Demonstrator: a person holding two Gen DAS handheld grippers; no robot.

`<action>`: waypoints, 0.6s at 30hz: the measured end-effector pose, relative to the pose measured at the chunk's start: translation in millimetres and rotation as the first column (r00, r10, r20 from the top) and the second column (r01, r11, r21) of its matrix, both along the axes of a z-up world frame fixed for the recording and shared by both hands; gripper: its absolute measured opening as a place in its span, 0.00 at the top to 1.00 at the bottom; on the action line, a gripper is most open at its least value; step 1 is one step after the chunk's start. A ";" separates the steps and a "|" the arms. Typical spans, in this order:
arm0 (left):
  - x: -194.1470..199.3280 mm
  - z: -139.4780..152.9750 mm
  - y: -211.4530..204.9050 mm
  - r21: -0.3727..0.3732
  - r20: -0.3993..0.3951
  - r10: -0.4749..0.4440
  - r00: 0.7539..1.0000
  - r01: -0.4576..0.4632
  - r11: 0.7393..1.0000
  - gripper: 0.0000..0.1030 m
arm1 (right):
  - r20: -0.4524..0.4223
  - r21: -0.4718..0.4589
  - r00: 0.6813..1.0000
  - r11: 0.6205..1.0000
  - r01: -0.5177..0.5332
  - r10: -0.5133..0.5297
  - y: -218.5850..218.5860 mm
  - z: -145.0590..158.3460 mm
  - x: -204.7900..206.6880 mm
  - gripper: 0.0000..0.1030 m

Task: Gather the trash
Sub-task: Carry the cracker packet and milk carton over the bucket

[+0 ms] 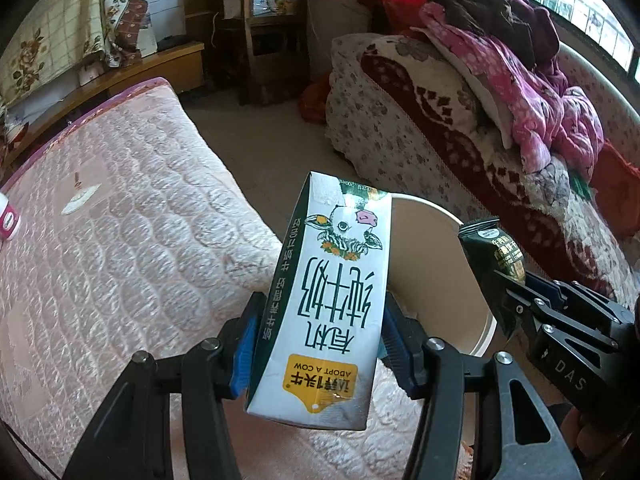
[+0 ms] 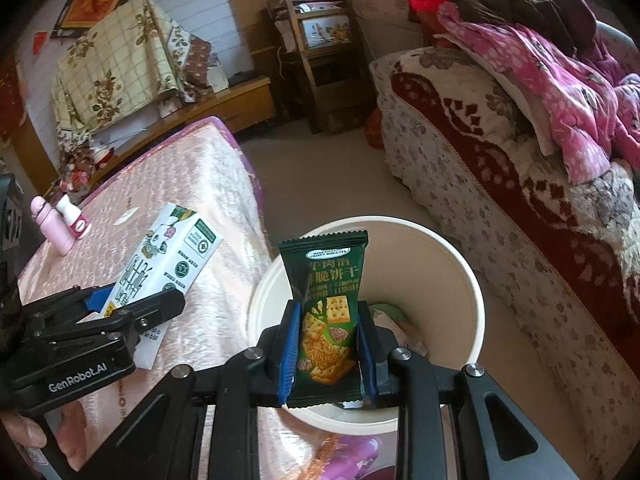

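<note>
My left gripper [image 1: 316, 344] is shut on a white and green milk carton [image 1: 320, 300], held upside down over the edge of the pink quilted bed [image 1: 120, 240], just left of the cream waste bin [image 1: 432, 264]. In the right wrist view the same carton [image 2: 160, 264] and the left gripper [image 2: 132, 308] show at the left. My right gripper [image 2: 328, 340] is shut on a dark green biscuit packet [image 2: 326, 300], held upright above the open mouth of the bin [image 2: 440, 272]. The left wrist view shows that packet [image 1: 496, 252] in the right gripper [image 1: 516, 284].
Two small pink and white bottles [image 2: 64, 220] stand on the bed at the left. A sofa with a flowered cover [image 2: 500, 184] and piled pink clothes [image 2: 560, 92] lies right of the bin. Bare floor [image 2: 320, 172] runs between bed and sofa toward a wooden shelf [image 2: 320, 48].
</note>
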State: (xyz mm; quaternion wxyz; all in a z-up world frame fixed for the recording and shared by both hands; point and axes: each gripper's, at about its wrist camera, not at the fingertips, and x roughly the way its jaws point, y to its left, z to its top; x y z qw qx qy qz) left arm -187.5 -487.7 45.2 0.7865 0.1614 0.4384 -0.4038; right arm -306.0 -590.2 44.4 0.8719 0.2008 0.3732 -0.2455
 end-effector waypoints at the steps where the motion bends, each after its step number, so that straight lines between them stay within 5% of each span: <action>1: 0.0 -1.3 -2.9 0.002 -0.005 -0.004 1.000 0.004 1.000 0.44 | -0.005 0.001 1.000 1.000 0.005 -0.005 -2.3 -1.9 -0.6 0.72; 18: 7.9 -15.5 -21.8 -0.004 -0.051 -0.030 0.998 0.030 1.000 0.44 | -0.031 0.034 0.996 0.996 0.081 -0.080 -25.9 -20.0 -10.1 0.72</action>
